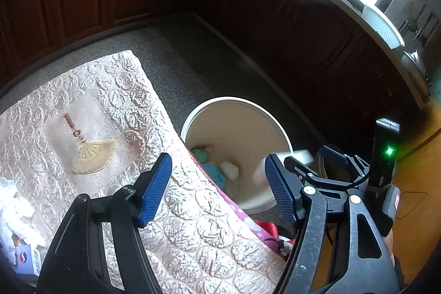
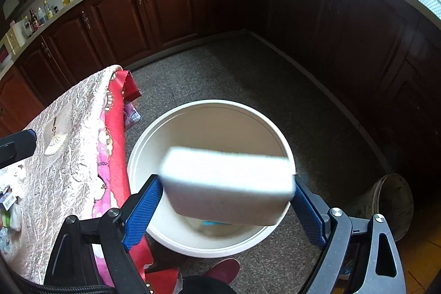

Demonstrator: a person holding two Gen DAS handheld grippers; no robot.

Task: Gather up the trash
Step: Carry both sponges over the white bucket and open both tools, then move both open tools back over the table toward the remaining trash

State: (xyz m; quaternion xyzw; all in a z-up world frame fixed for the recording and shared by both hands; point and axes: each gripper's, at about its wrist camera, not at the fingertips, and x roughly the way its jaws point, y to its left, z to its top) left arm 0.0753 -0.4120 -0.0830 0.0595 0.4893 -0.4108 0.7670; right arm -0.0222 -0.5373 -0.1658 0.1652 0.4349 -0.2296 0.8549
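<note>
The tabletop [image 1: 187,236] is covered by a quilted cloth, pale pink-beige, with a satin sheen and raised round embossing; a pink and red printed fabric [image 2: 115,145] hangs beneath its edge. The bin [image 2: 143,156] looks like smooth white plastic with a matt cream interior. The block [image 2: 228,183] between the right claw [image 2: 224,208] pads is white, matt and foam-like, blurred. Claw pads [image 1: 155,183] are blue with a fine ribbed texture; the claw frames are matt black plastic with bright metal screws. Cabinets [image 2: 165,13] are glossy dark red-brown wood with metal handles. The floor [image 2: 234,70] is speckled grey, rough-looking. Crumpled white paper [image 1: 16,211] lies on the cloth.
</note>
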